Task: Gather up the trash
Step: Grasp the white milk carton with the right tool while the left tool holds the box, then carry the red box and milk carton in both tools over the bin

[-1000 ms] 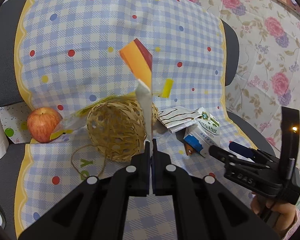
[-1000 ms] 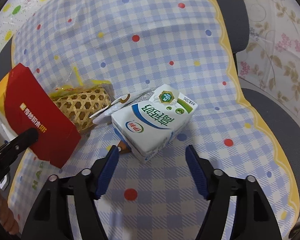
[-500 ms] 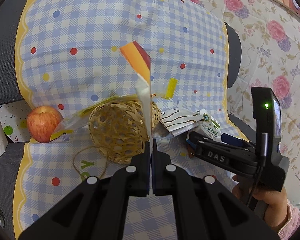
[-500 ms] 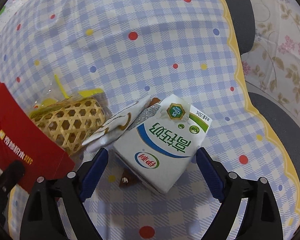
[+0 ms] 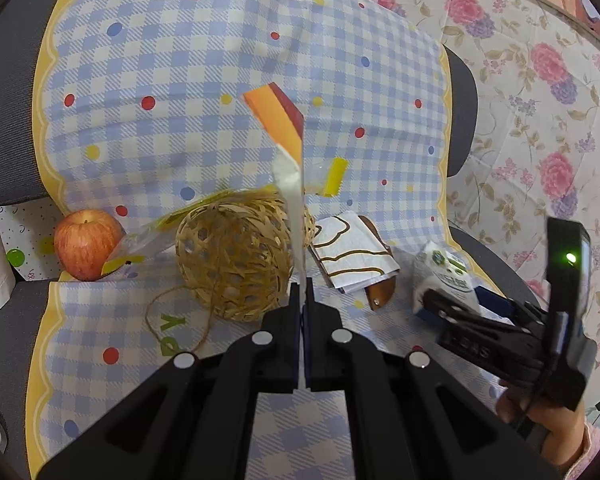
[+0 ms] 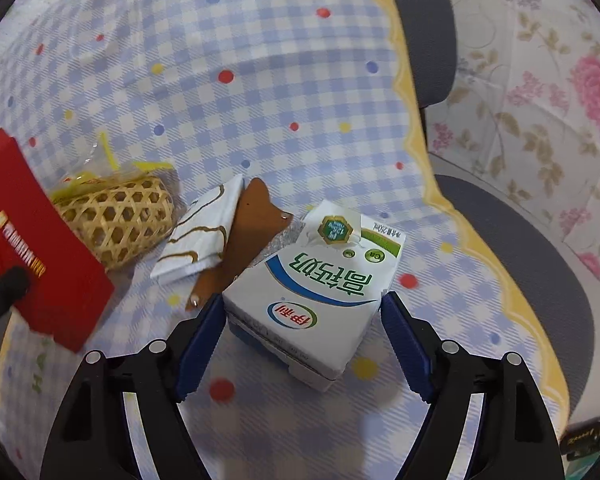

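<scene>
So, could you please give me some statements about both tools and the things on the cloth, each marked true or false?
1. The left tool is shut on the red and orange packet. True.
2. The right tool is shut on the milk carton. False: its fingers are open, either side of the carton.
3. An apple lies beside the wicker ball. True.
4. The milk carton stands upright. False: it lies on its side.
</scene>
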`<state>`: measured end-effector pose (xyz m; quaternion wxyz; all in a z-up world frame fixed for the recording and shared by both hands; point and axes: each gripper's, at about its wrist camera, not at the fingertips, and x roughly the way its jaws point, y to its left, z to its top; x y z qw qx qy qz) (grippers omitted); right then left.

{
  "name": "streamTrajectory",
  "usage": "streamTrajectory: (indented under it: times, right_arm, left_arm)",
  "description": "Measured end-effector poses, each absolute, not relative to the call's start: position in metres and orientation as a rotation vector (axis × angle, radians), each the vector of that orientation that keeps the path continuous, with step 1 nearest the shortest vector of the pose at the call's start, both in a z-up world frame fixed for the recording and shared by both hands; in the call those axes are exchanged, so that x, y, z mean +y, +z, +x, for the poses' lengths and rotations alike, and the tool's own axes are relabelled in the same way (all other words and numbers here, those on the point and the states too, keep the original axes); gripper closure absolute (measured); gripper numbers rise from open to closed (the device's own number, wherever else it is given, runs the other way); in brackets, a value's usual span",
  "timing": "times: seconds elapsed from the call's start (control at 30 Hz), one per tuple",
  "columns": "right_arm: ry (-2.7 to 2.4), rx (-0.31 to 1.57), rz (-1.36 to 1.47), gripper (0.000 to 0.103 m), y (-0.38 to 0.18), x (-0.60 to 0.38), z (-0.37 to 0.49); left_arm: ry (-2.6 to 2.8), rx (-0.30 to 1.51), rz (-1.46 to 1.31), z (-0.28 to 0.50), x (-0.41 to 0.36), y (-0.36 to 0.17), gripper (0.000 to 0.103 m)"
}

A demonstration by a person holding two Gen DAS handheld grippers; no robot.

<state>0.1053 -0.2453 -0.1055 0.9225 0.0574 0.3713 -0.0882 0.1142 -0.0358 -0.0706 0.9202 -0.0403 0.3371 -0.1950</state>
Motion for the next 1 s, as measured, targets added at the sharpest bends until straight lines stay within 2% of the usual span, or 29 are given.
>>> streamTrajectory:
  times: [0.43, 1.0]
  right_arm:
    - [-0.144, 0.671, 0.089, 0.026, -0.056, -0.267, 0.004]
    - [-0.268, 0.612, 0.151, 0.026, -0.041, -0.316, -0.133]
  left_arm:
    - [-0.549, 0.668, -0.026, 0.063, -0.078, -0.053, 0.103]
    - [-0.795, 0.645, 0.082, -0.042, -0.159, -0.051, 0.103]
